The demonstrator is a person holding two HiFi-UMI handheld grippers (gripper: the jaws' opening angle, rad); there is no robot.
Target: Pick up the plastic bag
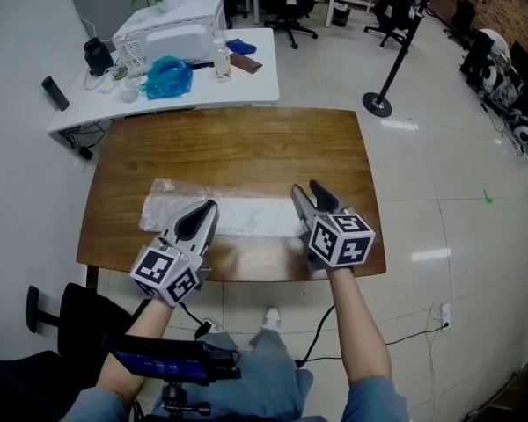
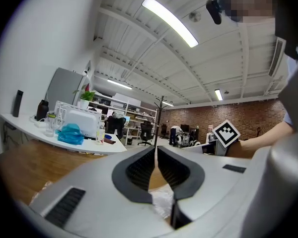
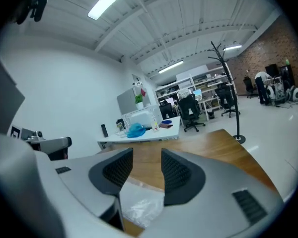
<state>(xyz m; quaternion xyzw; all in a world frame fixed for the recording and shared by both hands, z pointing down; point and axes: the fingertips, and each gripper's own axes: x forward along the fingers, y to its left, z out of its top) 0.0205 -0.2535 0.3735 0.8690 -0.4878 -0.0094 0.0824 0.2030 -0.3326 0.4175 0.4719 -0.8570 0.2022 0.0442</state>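
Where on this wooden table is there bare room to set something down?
The far half of the wooden table is bare, between the plastic bag and the white desk; so is its right end beyond the right gripper. The near strip is crowded: the bag, the left gripper, the right one.

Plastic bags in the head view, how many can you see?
2. A clear plastic bag lies flat on the wooden table; what looks like a crumpled blue bag sits on the white table beyond. Others may be hidden.
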